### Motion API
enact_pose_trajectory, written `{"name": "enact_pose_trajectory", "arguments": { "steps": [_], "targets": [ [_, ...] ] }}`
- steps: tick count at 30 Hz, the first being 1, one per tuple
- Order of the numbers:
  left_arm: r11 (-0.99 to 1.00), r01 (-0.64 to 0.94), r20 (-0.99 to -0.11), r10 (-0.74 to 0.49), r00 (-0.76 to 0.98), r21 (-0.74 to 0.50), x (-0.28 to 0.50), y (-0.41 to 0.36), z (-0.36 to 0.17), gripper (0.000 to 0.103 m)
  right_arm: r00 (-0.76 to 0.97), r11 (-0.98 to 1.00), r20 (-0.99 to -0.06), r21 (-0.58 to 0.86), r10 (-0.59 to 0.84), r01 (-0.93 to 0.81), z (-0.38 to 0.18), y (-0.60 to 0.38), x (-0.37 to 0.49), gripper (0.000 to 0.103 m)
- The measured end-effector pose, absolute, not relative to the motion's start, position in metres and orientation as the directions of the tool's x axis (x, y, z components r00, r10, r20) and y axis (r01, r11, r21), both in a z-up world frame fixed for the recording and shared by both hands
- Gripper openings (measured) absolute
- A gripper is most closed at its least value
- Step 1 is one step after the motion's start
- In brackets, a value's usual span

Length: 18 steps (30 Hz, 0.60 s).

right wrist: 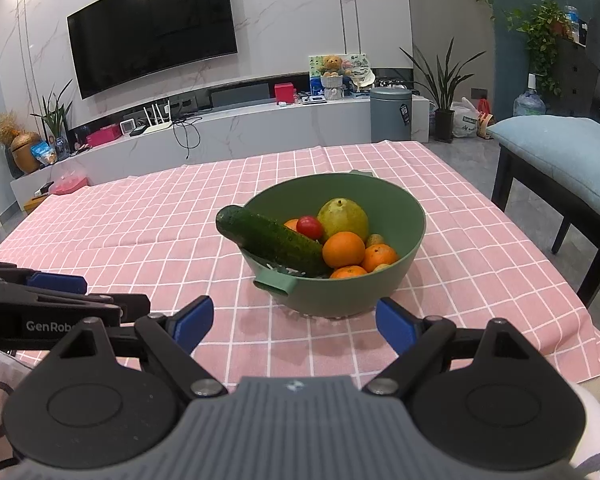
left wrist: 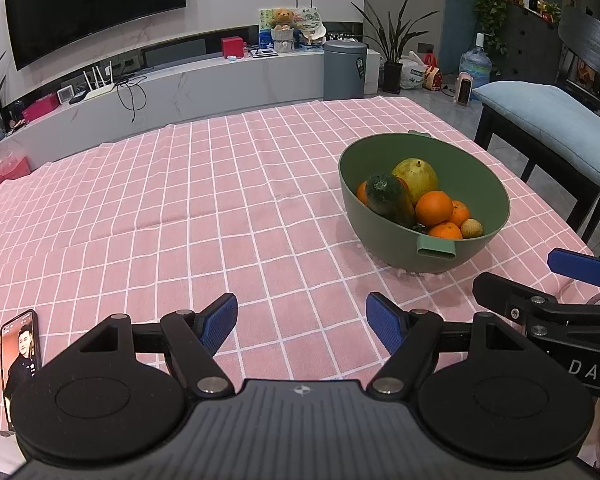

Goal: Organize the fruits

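A green bowl [right wrist: 404,208] stands on the pink checked tablecloth, right of centre in the left wrist view [left wrist: 496,216]. It holds a cucumber [right wrist: 272,240], a yellow-green pear [right wrist: 344,216], a red tomato [right wrist: 310,227], several oranges [right wrist: 343,249] and a small brown fruit [left wrist: 471,228]. My left gripper [left wrist: 302,322] is open and empty, low over the cloth, left of the bowl. My right gripper [right wrist: 294,324] is open and empty, just in front of the bowl's near handle [right wrist: 278,282].
A phone [left wrist: 20,352] with a lit screen lies at the table's near left. A bench with a blue cushion [right wrist: 560,148] stands right of the table. A TV unit, grey bin [right wrist: 390,114] and plants lie beyond.
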State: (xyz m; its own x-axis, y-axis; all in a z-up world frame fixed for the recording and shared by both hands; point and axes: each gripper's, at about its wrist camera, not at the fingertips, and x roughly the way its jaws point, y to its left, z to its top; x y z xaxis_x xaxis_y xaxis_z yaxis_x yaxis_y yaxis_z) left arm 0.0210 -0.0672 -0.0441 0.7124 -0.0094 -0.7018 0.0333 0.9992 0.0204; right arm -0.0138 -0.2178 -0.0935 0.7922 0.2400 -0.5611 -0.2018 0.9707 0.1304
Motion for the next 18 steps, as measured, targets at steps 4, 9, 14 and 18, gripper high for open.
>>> {"name": "enact_pose_trajectory", "arguments": {
  "steps": [4,9,14,18],
  "targets": [
    [0.999,0.034,-0.702,-0.010,0.712,0.020,0.0208,-0.0671,-0.0438,0.086,0.792,0.971,-0.561,0.130,0.240,-0.202,-0.0936,-0.2177,-0.0137,0.085],
    [0.999,0.034,-0.702,-0.010,0.712,0.020,0.0210,-0.0669,-0.0436,0.086,0.792,0.971,-0.561,0.132,0.241,-0.202,-0.0937,-0.2177,-0.0137,0.085],
    [0.999,0.029,-0.701,-0.007,0.713,0.019,0.0202,-0.0664,-0.0446,0.086,0.792,0.971,-0.561,0.131,0.241,-0.202,-0.0938,-0.2177,-0.0136,0.085],
    [1.000,0.025,-0.702,-0.005,0.712,0.019,0.0194,-0.0660,-0.0446,0.086,0.792,0.971,-0.561,0.131,0.240,-0.201,-0.0937,-0.2176,-0.0136,0.085]
  ]
}}
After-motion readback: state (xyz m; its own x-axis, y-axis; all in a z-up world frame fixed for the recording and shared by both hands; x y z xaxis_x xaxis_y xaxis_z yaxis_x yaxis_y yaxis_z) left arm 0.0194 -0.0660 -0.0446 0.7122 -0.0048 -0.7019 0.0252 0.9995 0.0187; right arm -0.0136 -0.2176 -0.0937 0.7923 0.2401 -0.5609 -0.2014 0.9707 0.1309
